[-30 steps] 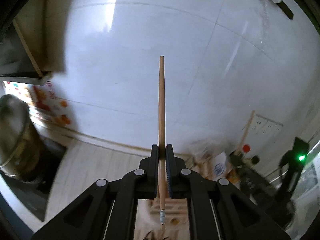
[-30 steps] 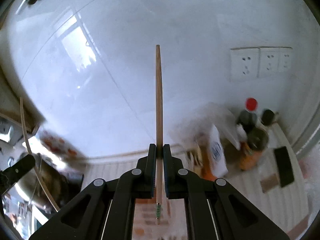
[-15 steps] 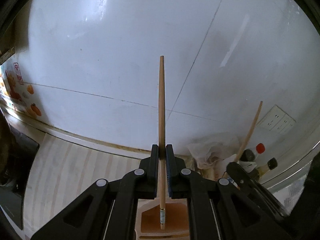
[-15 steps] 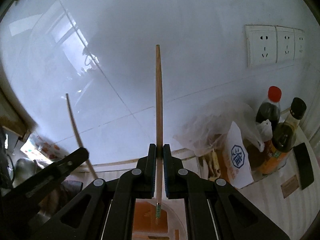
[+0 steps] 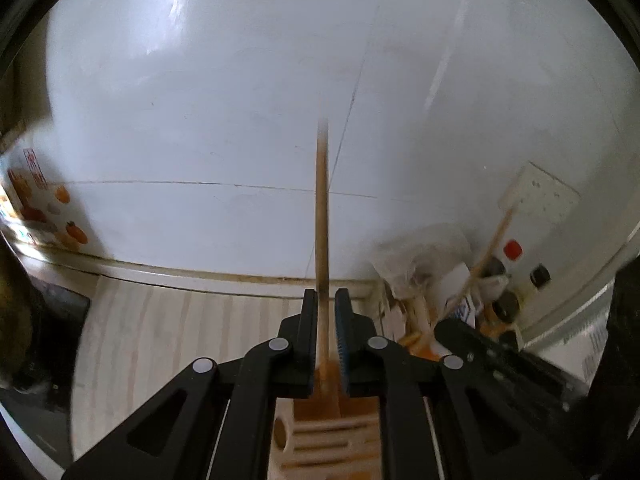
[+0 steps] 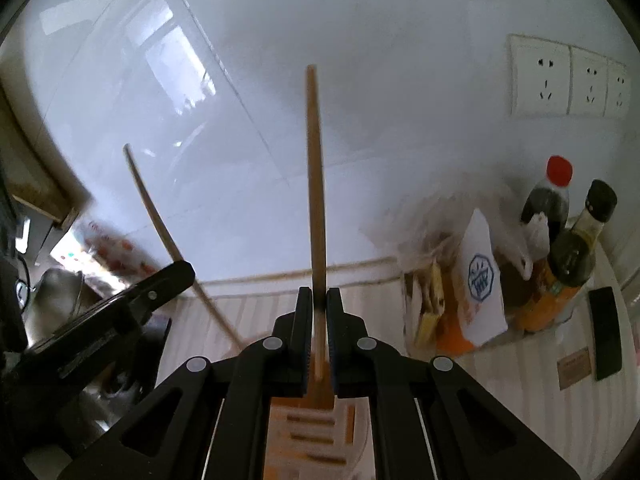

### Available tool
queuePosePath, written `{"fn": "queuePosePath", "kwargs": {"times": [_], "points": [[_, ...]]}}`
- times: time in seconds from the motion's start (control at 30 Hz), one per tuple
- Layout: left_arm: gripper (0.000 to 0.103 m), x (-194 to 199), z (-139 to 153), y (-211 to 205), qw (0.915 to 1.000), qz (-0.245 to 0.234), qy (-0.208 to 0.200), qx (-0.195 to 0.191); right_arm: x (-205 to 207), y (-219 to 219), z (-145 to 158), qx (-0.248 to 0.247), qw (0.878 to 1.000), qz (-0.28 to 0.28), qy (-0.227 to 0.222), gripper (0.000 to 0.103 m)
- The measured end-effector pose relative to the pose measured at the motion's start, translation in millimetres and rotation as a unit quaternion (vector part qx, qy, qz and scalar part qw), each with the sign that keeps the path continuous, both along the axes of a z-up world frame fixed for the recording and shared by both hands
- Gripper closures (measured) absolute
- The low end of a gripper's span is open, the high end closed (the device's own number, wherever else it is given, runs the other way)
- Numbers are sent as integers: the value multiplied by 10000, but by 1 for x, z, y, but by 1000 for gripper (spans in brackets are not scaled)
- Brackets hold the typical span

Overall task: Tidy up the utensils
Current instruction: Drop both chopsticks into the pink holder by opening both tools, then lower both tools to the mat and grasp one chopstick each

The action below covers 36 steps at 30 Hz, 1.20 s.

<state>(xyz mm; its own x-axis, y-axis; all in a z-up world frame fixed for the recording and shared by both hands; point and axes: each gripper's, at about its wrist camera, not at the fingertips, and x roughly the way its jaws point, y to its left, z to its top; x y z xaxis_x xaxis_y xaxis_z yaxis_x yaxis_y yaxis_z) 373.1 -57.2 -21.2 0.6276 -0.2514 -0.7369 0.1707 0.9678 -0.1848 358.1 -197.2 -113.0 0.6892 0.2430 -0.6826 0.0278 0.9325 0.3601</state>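
In the left wrist view the left gripper fills the lower centre of the frame, and a wooden chopstick stands up between its jaws toward the middle of the picture, blurred along its length. These jaws have just been opening a little: a narrow gap shows beside the stick on the right pad, so the stick sits between them rather than being firmly squeezed. Below the jaws, at the bottom centre, lies a pale slotted utensil holder with an orange inside, and the chopstick's lower end runs down into it. In the right wrist view the right gripper holds a second chopstick upright, its jaws closed tight on the shaft just above the same holder at the bottom centre. The left gripper shows at the left of this frame with its chopstick slanting toward the upper left. On the striped desk at the right stand a red-capped dark bottle, a black-capped bottle and a white packet, below wall sockets on the white tiled wall.
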Motion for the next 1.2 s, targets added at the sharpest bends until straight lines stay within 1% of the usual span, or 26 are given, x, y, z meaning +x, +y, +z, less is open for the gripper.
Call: {"fn": "queuePosePath", "kwargs": {"times": [0.03,0.07,0.1,0.13,0.17,0.2,0.23,0.3,0.37,0.43,0.47,0.5,0.57,0.63,0.73,0.83,1.0,1.2], "points": [[91,-5,5,2,10000,15,-38,55,-4,-2,2,26,10000,-5,18,89],[88,-11,10,5,9999,45,-86,129,-9,-5,5,52,10000,-26,10,75],[77,-17,15,8,9996,112,-130,213,-16,-8,9,76,9999,-73,-19,68],[57,-22,19,11,9993,203,-159,278,-20,-11,13,110,9999,-107,-47,59],[45,-28,24,17,9988,326,-199,315,-30,-17,18,164,9997,-175,-87,56],[28,-35,28,23,9981,456,-249,340,-37,-21,21,181,9995,-236,-105,55],[24,-40,30,28,9974,549,-284,358,-44,-26,24,211,9993,-297,-113,54],[23,-54,31,39,9962,687,-296,443,-58,-34,30,246,9987,-425,-98,50],[16,-65,27,44,9955,741,-230,539,-74,-39,32,236,9982,-547,-64,44],[0,-78,19,50,9949,781,-175,614,-87,-43,29,195,9977,-641,22,39],[0,-83,15,51,9949,776,-163,615,-94,-45,27,223,9973,-691,53,34],[0,-90,8,53,9950,773,-122,628,-98,-45,25,223,9971,-721,89,31],[0,-97,-6,56,9946,776,28,691,-112,-45,17,199,9968,-764,97,18],[0,-103,-25,57,9943,748,217,723,-123,-45,6,38,9962,-866,107,12],[0,-114,-57,59,9924,693,534,859,-135,-43,-13,-275,9947,-957,240,11],[0,-127,-92,58,9888,629,865,1042,-143,-44,-42,-343,9928,-943,654,11],[0,-143,-147,54,9795,511,1389,1365,-155,-46,-83,-461,9875,-934,1187,11],[0,-157,-199,45,9665,328,1895,1699,-165,-48,-134,-605,9778,-848,1817,12]]}}
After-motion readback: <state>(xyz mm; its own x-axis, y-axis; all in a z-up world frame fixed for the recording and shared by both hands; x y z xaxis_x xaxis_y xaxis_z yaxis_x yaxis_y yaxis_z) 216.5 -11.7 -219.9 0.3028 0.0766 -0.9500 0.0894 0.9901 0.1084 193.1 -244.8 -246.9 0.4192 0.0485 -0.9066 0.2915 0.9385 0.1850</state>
